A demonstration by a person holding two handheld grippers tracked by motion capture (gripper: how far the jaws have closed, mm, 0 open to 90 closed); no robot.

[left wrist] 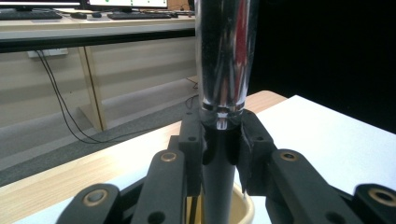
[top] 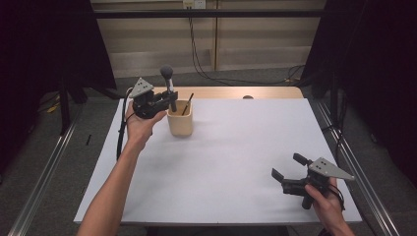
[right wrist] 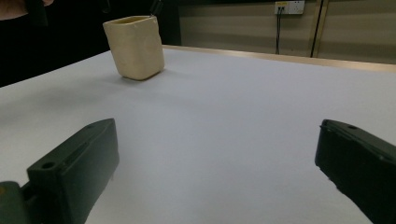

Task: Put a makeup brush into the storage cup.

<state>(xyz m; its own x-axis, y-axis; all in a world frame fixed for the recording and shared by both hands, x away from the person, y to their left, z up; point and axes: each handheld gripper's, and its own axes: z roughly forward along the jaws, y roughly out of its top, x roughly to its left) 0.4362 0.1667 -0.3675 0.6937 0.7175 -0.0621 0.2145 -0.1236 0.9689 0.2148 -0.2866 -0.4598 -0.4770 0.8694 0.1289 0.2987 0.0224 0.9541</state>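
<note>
Black jaws of the left gripper [left wrist: 223, 140] clench the dark handle of a makeup brush [left wrist: 225, 60], held upright just over the cream holder [top: 180, 118], presumably so it drops in bristles up. White table [top: 236, 162] bears that holder near its far left. Right gripper [top: 289, 171] rests near the right corner, jaws spread and holding nothing, out of the way. One thin stick [top: 187, 104] leans inside the holder.

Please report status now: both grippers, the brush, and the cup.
Left gripper shut on makeup brush, upright over cup. Right gripper open, idle near table edge. Thin dark stick already in cup; path otherwise clear.
</note>
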